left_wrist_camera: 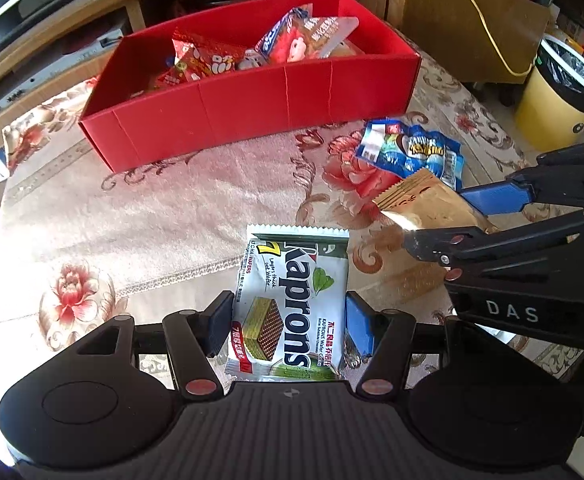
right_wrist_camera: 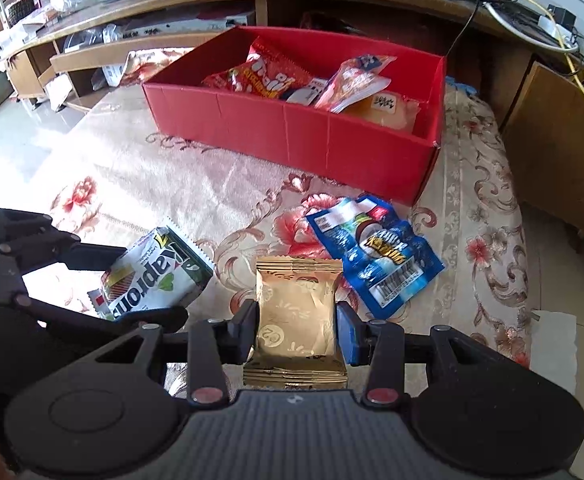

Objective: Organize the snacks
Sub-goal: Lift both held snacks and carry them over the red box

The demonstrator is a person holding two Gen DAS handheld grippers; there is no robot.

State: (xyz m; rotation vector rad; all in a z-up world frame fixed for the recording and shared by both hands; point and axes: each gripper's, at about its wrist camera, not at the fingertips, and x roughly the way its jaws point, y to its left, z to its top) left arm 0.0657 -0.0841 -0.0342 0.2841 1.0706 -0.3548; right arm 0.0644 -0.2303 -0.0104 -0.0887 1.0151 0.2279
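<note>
The left gripper (left_wrist_camera: 290, 322) clamped a white-and-green Kaprons wafer packet (left_wrist_camera: 292, 304); the right gripper (right_wrist_camera: 296, 328) clamped a gold foil packet (right_wrist_camera: 297, 308). A blue snack bag (right_wrist_camera: 375, 256) lay before the red cardboard box (right_wrist_camera: 292, 136).

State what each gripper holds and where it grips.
The left gripper holds the Kaprons wafer pack across its long side edges. The right gripper holds the gold packet by its two side edges.

Each wrist view looks steeply down along its own fingers, close above the table (left_wrist_camera: 152, 216). Both views share the red box (left_wrist_camera: 252, 100) in the upper frame.
</note>
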